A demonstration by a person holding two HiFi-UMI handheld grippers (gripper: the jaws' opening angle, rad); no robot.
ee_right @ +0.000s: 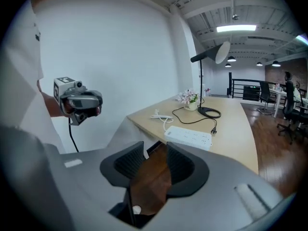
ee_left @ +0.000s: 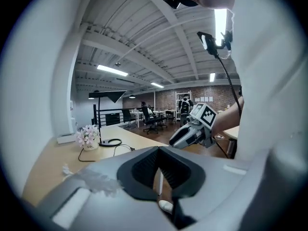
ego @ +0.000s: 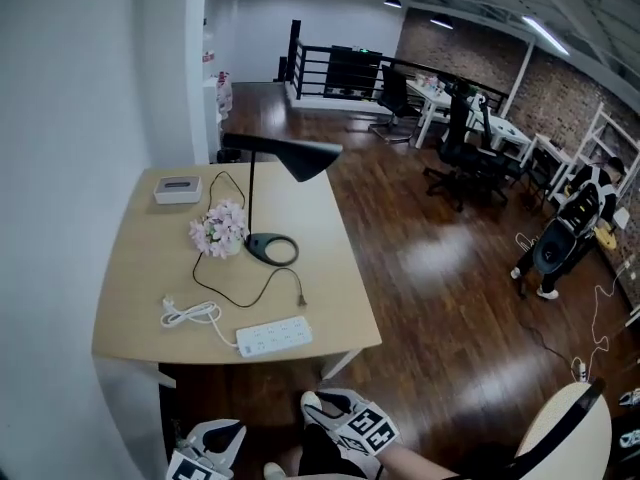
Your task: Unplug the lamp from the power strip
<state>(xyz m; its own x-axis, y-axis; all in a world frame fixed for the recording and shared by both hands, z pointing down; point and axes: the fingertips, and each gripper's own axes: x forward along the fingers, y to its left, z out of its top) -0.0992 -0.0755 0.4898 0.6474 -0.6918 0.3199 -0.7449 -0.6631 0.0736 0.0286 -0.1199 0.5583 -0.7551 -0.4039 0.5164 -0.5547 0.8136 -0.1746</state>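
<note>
The black desk lamp (ego: 272,249) stands on the wooden table (ego: 140,268). Its black cord runs forward to its plug (ego: 300,299), which lies loose on the tabletop just behind the white power strip (ego: 273,336) and is not in any socket. The right gripper view shows the strip (ee_right: 188,137) and the free plug (ee_right: 213,131) ahead. My right gripper (ee_right: 155,153) is open with nothing between its pads, held off the table's near edge. My left gripper (ee_left: 159,154) is shut and empty. Both the left gripper (ego: 210,446) and the right gripper (ego: 345,418) hang below the table's front edge.
A small pot of pink flowers (ego: 220,230) stands beside the lamp base. A white box (ego: 177,188) sits at the table's far left corner. The strip's own white cord (ego: 188,313) lies coiled to its left. A white wall runs along the left. Office chairs and desks (ego: 470,153) stand across the wood floor.
</note>
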